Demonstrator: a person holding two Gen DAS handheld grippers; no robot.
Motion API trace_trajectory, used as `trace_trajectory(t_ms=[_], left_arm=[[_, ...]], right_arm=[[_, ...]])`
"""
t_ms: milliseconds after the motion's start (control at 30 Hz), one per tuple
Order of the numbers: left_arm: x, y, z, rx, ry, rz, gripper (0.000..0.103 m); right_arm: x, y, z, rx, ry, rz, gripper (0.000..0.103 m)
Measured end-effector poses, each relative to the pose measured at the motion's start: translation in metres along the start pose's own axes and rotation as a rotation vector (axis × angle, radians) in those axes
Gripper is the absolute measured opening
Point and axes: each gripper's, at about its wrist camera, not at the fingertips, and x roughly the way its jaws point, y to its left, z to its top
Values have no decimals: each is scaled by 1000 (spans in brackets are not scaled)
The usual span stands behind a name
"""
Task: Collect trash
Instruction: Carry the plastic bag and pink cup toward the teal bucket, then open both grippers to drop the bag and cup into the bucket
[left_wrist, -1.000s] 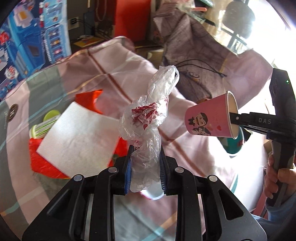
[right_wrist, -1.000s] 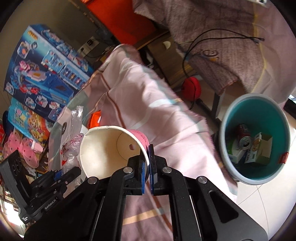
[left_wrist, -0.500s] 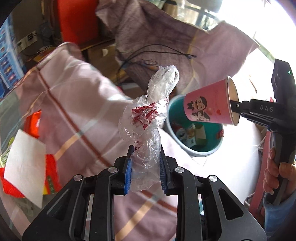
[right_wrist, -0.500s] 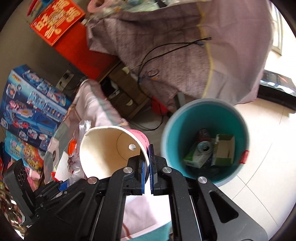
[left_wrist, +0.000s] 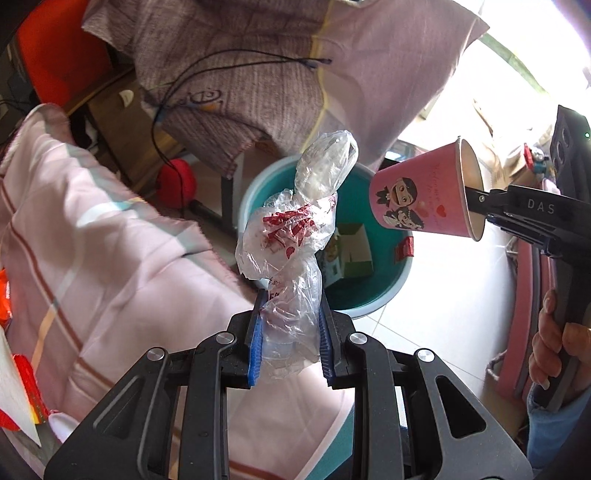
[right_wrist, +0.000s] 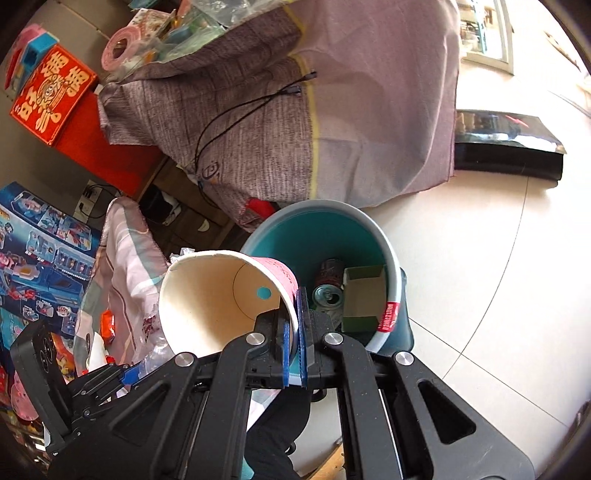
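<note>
My left gripper (left_wrist: 290, 325) is shut on a crumpled clear plastic bag (left_wrist: 295, 236) with red print, held upright in front of a teal trash bin (left_wrist: 369, 295). My right gripper (right_wrist: 293, 332) is shut on the rim of a pink paper cup (right_wrist: 221, 295), lying sideways just above the bin (right_wrist: 325, 225). The cup (left_wrist: 421, 195) and the right gripper (left_wrist: 480, 206) also show at the right of the left wrist view. The bin holds a can (right_wrist: 327, 295) and a small open carton (right_wrist: 364, 295).
A pink striped cloth (left_wrist: 92, 258) covers the table at the left, with red wrappers and white paper (left_wrist: 14, 398) at its edge. A grey-purple cloth (right_wrist: 295, 110) with a black cable drapes behind the bin. White tiled floor (right_wrist: 480, 258) lies to the right.
Both grippers have swung away from the table toward the bin. The bin has come closer and now sits right behind the bag and under the cup. Both holds are unchanged.
</note>
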Motion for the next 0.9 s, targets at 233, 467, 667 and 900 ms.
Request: trace_trajectory(t_ms=[233, 467, 667, 900], left_arm=[[28, -13, 19, 3, 40, -28, 28], [51, -15, 32, -13, 55, -17, 58], [52, -7, 30, -38, 62, -1, 73], [45, 1, 25, -69, 42, 7, 92]], right_arm=[[7, -14, 12, 21, 16, -20, 4], [17, -21, 20, 27, 36, -39, 4], [29, -19, 21, 19, 64, -41, 4], [45, -1, 17, -21, 108, -37, 29]])
